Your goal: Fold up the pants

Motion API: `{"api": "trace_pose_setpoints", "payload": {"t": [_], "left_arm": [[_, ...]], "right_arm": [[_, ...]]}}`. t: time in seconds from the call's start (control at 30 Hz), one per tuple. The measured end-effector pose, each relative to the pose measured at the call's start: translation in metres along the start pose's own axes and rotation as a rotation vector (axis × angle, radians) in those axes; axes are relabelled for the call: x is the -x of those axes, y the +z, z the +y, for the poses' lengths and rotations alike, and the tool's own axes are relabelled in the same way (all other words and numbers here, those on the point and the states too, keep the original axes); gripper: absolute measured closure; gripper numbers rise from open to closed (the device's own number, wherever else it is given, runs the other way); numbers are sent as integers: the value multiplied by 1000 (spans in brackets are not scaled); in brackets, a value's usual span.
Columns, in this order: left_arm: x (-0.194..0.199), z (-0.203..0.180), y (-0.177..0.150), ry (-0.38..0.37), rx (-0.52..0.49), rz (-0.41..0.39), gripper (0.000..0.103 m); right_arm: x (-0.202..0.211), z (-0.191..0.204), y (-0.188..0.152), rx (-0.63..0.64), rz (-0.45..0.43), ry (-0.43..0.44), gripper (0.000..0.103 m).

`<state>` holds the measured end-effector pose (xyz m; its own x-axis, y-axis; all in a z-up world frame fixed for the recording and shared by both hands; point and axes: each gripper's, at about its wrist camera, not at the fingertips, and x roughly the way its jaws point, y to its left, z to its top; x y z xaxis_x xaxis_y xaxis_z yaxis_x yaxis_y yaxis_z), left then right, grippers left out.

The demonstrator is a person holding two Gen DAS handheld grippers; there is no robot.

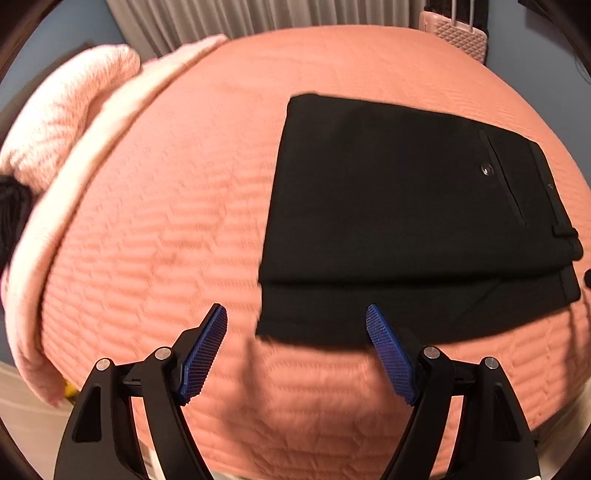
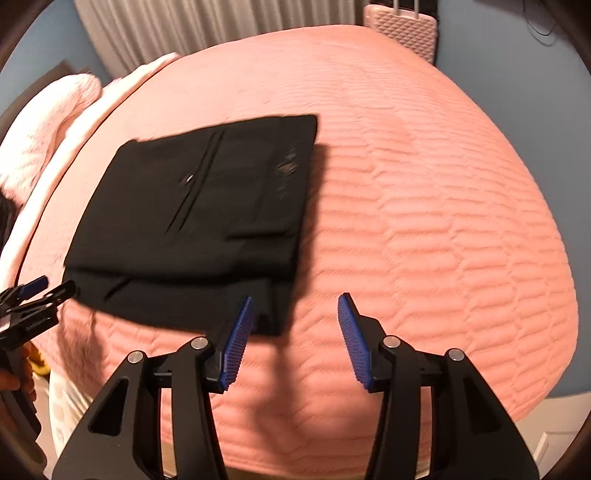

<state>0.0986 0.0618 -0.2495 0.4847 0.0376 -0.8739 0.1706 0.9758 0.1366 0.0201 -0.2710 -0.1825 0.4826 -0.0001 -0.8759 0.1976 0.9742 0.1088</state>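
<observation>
My left tongs (image 1: 296,314) and right tongs (image 2: 295,302) are hanging spread and empty, tilted steeply down over the salmon quilted bed (image 2: 424,221). The black folded trousers (image 2: 192,221) are lying flat, centre-left in the right view. I am judging the fold nearly finished; next comes a final halving or tidying.

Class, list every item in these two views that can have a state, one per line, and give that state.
pants: folded into a flat rectangle, lying on the bed, held by neither claw
left claw: open, empty, above the bedspread beside the pants' near left corner
right claw: open, empty, over the pants' near right corner
bedspread: spread over the bed
suitcase: upright past the bed's far edge
curtain: drawn
</observation>
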Motion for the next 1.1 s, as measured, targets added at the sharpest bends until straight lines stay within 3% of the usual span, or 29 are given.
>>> {"api": "trace_pose_setpoints", "payload": {"t": [0.1,0.2,0.23,0.3,0.33,0.37,0.43,0.63,0.7,0.8,0.9,1.0,1.1], "left_arm": [[-6,-5,11,13,-18,-16,26],[-21,-6,13,15,-17,12,25],[-22,-7,14,19,-10,8,20],[-25,-3,11,24,-2,-6,14],[-29,2,9,4,16,-5,10],[-31,7,8,-13,41,-1,8],[-29,19,9,-64,103,18,9],[-5,40,10,-34,111,-42,11],[-7,45,15,-71,125,-47,11],[-30,63,35,-272,197,10,11],[-59,69,54,-416,236,130,11],[-77,60,68,-409,227,181,11],[-75,47,77,-361,175,153,11]], "right_arm": [[-2,5,10,-16,3,59,56],[-22,13,8,8,36,32,56],[-24,12,8,-8,31,43,56],[-29,8,6,-14,33,22,47],[-30,5,6,-18,33,19,38],[-29,2,7,-31,38,32,37],[-20,-6,9,-80,32,53,37],[-17,-20,7,-108,38,74,37],[-25,-23,11,-133,53,120,37],[-41,-25,25,-165,60,210,34],[-57,-23,37,-184,83,238,29],[-67,-18,46,-194,93,260,29],[-68,-5,53,-156,85,216,29]]}}
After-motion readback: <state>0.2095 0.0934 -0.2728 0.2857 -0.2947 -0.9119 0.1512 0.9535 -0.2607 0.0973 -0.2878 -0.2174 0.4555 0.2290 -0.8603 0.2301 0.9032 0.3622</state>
